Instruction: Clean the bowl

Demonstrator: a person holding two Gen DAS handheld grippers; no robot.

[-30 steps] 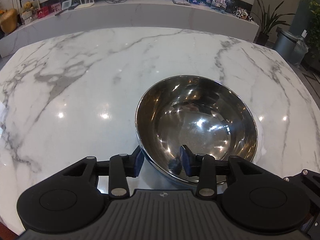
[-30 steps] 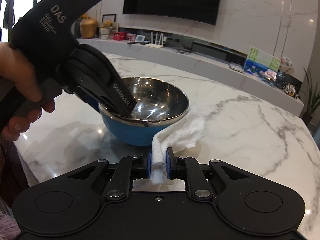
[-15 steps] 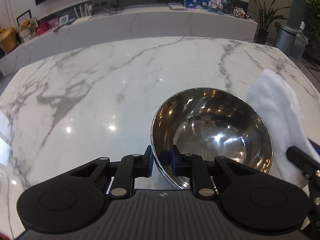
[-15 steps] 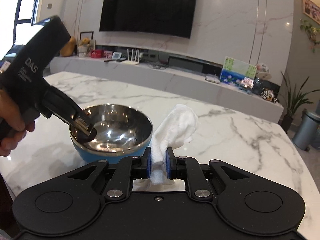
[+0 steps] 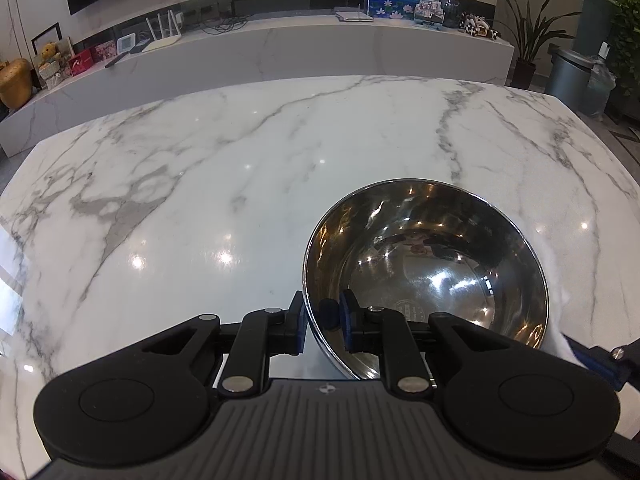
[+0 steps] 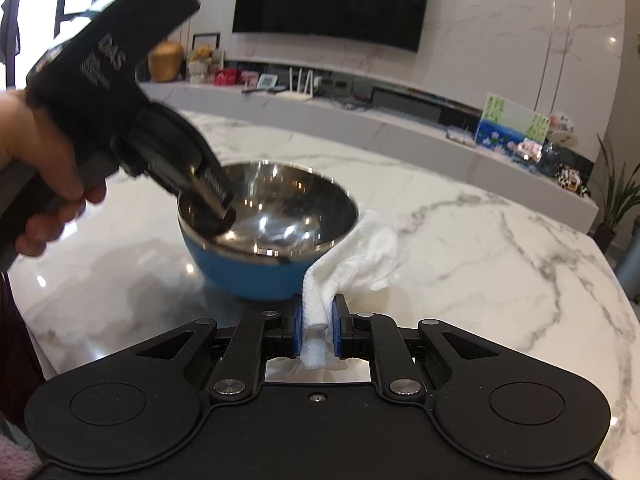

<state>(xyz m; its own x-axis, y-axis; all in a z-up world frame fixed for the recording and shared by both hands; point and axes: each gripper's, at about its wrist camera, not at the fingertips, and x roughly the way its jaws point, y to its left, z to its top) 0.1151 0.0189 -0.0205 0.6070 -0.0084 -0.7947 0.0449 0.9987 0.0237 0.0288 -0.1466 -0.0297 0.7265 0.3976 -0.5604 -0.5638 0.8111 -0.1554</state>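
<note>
A steel bowl [image 5: 432, 264] with a blue outside [image 6: 248, 276] stands on the white marble table [image 5: 240, 184]. My left gripper [image 5: 322, 322] is shut on the bowl's near rim, one finger inside and one outside; it also shows in the right wrist view [image 6: 216, 204]. My right gripper [image 6: 316, 322] is shut on a white cloth [image 6: 360, 256], which hangs forward and lies against the bowl's right side. In the left wrist view only the right gripper's tip [image 5: 600, 364] and a blurred bit of cloth [image 5: 556, 308] show beside the bowl.
A long low marble shelf [image 6: 360, 120] with a router, pictures and small ornaments runs behind the table. A dark TV [image 6: 332, 0] hangs above it. A grey bin [image 5: 568, 72] and plants stand at the far right.
The right gripper has come down with the cloth, from raised beside the bowl to lying against its right side. The left gripper has stayed shut on the rim.
</note>
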